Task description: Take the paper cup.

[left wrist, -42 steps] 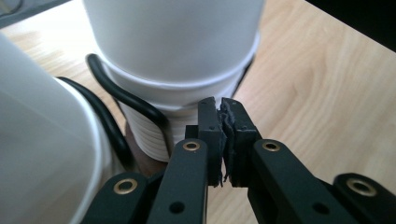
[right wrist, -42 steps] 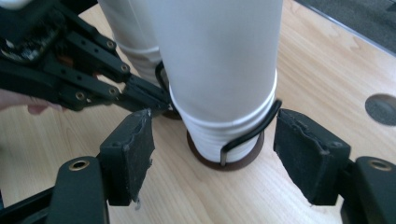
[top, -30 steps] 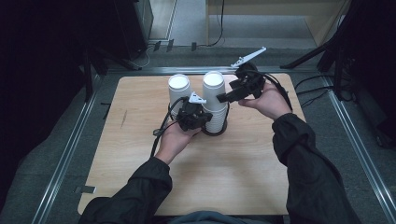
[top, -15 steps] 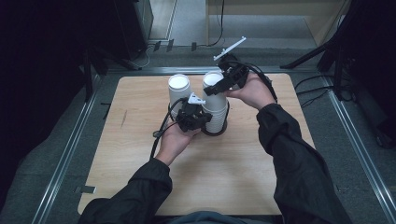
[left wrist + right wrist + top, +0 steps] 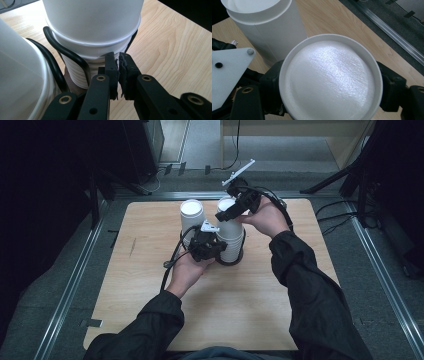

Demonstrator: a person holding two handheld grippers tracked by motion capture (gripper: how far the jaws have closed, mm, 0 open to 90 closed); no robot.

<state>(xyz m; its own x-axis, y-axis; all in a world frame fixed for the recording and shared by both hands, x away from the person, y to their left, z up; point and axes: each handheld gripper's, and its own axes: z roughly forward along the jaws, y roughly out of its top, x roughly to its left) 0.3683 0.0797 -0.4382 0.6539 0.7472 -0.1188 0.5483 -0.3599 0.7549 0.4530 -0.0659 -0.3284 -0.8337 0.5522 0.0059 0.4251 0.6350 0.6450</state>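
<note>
Two stacks of upside-down white paper cups stand on the wooden table (image 5: 150, 320). In the high view the left stack (image 5: 191, 217) is free. The right stack (image 5: 231, 237) has my right gripper (image 5: 234, 209) shut around its top cup (image 5: 329, 80), one black jaw on each side of the cup's base. My left gripper (image 5: 218, 248) is low against the same stack. In the left gripper view its jaws (image 5: 119, 67) are shut, and their tips touch the stacked rims (image 5: 80, 72) near the bottom.
A black cable (image 5: 66, 53) loops around the foot of the right stack (image 5: 235, 262). The left gripper's white plate (image 5: 227, 70) lies close under the right gripper. Metal rails (image 5: 70, 285) run along the table's sides, and bare wood lies toward the near edge.
My right gripper has swung in from the right, over the right stack, and shut around its top cup. The left gripper has stayed at the stack's base.
</note>
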